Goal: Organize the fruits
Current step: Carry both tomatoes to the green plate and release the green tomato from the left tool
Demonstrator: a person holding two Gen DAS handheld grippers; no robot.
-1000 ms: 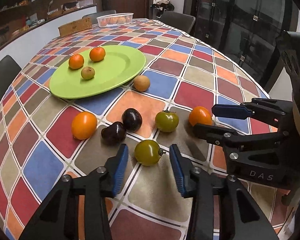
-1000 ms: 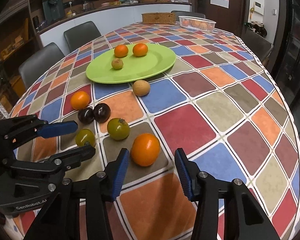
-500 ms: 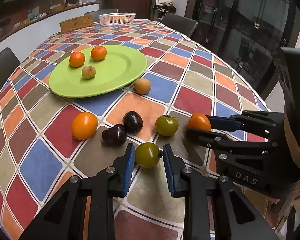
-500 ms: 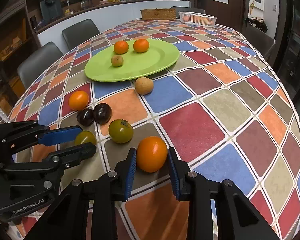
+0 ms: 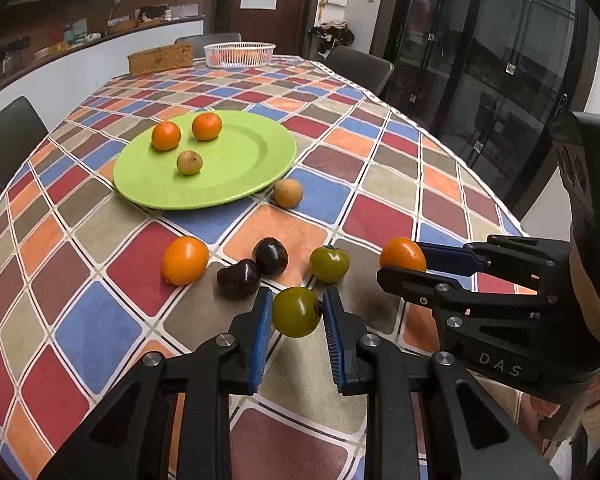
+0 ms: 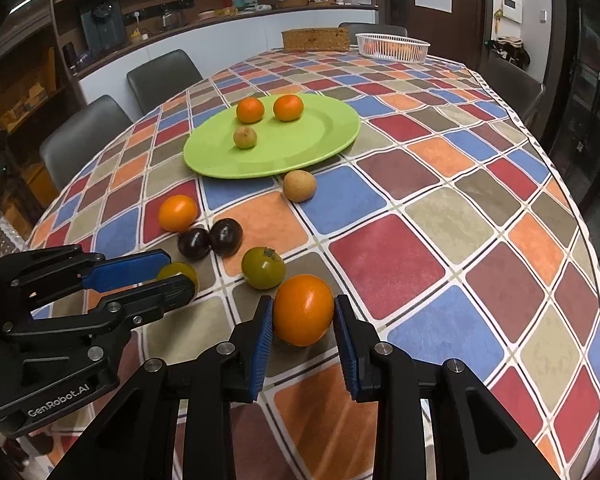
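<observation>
My left gripper [image 5: 296,312] is shut on a green tomato [image 5: 296,313] and holds it just above the checkered tablecloth. My right gripper [image 6: 303,316] is shut on an orange tomato [image 6: 303,315], which also shows in the left wrist view [image 5: 402,255]. A green plate [image 5: 236,176] beyond holds two oranges [image 5: 166,135] [image 5: 207,126] and a small brownish fruit [image 5: 189,162]. Loose on the cloth lie another green tomato [image 5: 329,264], two dark plums [image 5: 270,257] [image 5: 238,279], an orange fruit [image 5: 185,260] and a tan fruit [image 5: 288,193].
A white basket [image 5: 239,54] and a woven box [image 5: 161,58] stand at the table's far end. Dark chairs [image 6: 82,136] ring the table. Glass doors [image 5: 480,60] lie to the right. The table edge [image 6: 588,248] curves along the right.
Both grippers have closed from open onto their fruits: left on the green tomato, right on the orange tomato. Both fruits have risen slightly off the cloth.
</observation>
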